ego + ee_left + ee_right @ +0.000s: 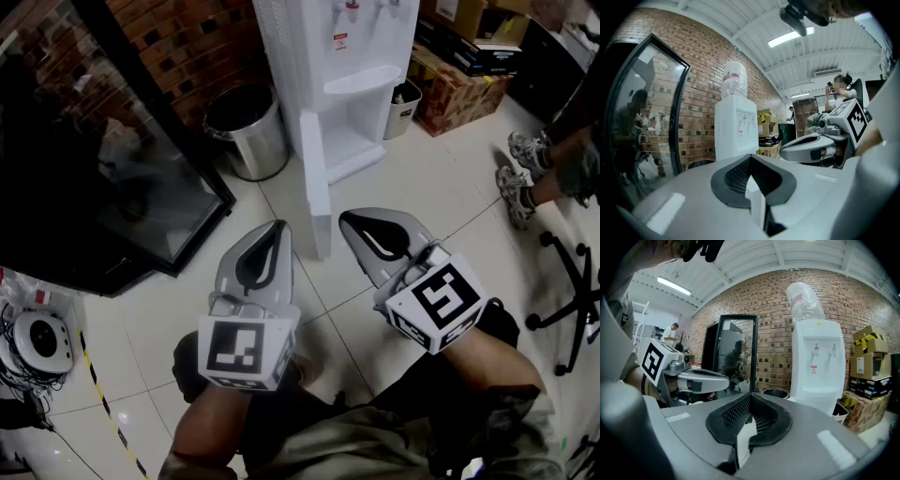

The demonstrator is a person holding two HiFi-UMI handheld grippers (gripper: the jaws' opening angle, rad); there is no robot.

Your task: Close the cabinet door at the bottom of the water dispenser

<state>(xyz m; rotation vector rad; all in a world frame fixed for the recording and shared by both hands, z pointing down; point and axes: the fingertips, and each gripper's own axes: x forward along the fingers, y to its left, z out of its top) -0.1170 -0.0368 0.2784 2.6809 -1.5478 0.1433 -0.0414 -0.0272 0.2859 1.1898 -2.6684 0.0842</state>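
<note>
Eyes on the cabinet door [315,178]: one door, at the foot of the single water dispenser [323,47], and it is swung wide open. It stands upright, long axis vertical, hinged at the left of the dispenser's front, with its free edge pointing out over the tiled floor [422,187] straight at me. That edge ends between my two grippers.

Writing, now. There's a small red-and-white sticker [341,43] under the two taps [352,7], too small for me to read. The one bottle [804,301] on top carries a red label, also unreadable.

The left gripper [278,226] sits just left of the door's free edge, its jaws closed tip to tip on nothing. The right gripper [349,218] is just right of that edge, jaws fully together and empty too. Each carries one cube with black-and-white square markers (no lettering on them).

Further out, the dispenser stands at the floor's far edge against the brick wall [187,37]. One steel bin [248,131] is at its left, one small bin [405,105] at its right, then stacked cardboard boxes [459,94], some with yellow-and-black tape.
</note>
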